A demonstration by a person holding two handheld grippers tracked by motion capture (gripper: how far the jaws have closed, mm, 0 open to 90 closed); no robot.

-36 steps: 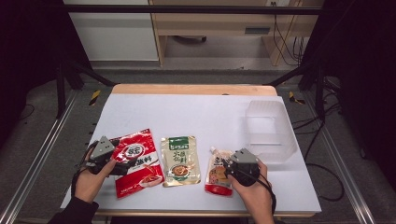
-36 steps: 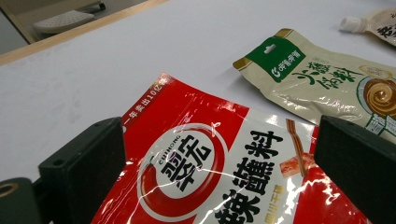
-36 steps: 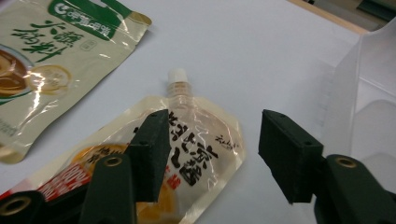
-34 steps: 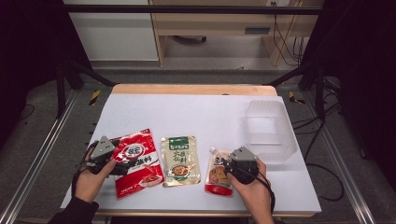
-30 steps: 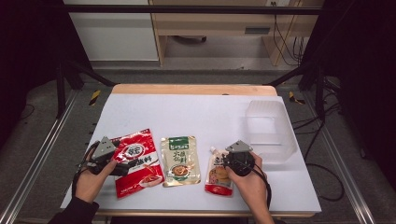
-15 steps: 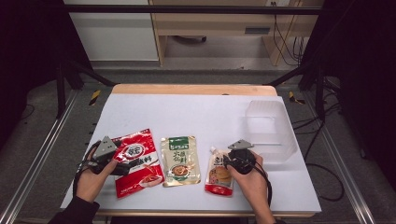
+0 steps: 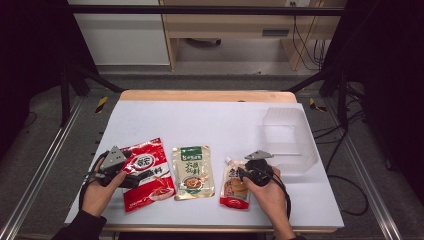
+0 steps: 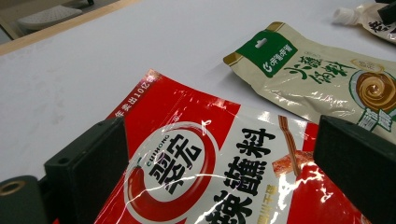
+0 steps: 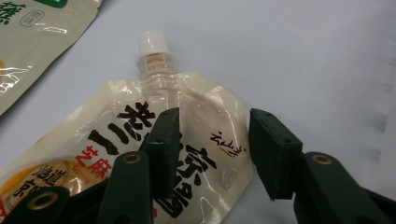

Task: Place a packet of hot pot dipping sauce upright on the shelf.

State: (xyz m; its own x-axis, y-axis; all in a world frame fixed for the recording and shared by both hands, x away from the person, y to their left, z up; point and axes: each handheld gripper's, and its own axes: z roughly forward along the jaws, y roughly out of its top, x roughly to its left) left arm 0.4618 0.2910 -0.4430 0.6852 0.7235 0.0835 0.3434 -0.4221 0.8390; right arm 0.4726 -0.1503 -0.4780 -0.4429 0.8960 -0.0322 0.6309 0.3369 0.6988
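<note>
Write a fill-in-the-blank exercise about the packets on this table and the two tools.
1. The spouted cream pouch has a screw cap coloured ____.
2. The beige flat sachet with the green header lies between the spouted pouch and the glossy ____ packet.
3. The clear plastic tub stands nearest the person's ____ tool.
4. The left tool holds its jaws ____ over the glossy packet.

Missing words: white; red; right; open

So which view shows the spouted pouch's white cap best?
The right gripper view: the white cap and its threaded neck sit sharp above the spouted pouch. The left gripper view catches the cap at its top right corner; in the high view it is a tiny speck.
</note>
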